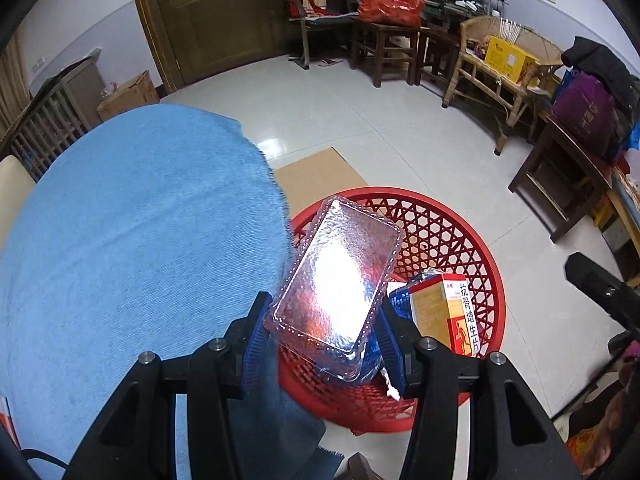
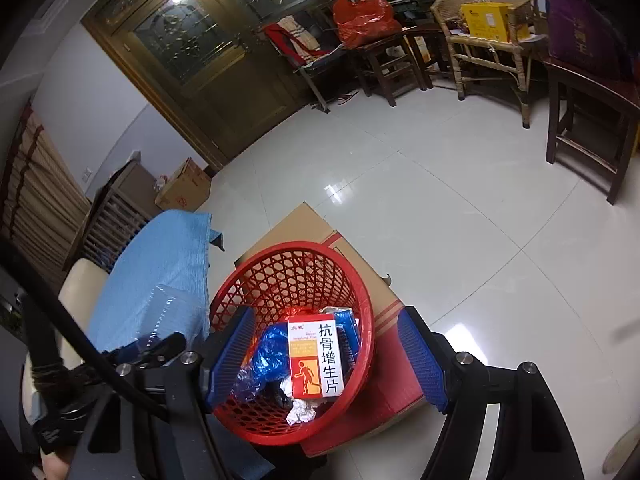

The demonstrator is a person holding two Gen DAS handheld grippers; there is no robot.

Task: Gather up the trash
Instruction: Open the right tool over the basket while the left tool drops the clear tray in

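Observation:
My left gripper is shut on a clear plastic clamshell tray and holds it over the near rim of the red lattice basket, beside the blue-clothed table. The basket holds a white and orange medicine box, blue wrappers and crumpled paper. In the right wrist view, my right gripper is open and empty above the basket, with the medicine box, blue wrapper and crumpled paper below it. The clear tray shows faintly at the left.
The basket rests on a cardboard box on the white tiled floor. Wooden chairs, a wicker chair with a yellow box, a red bag and a wooden door line the far side. A dark stool stands right.

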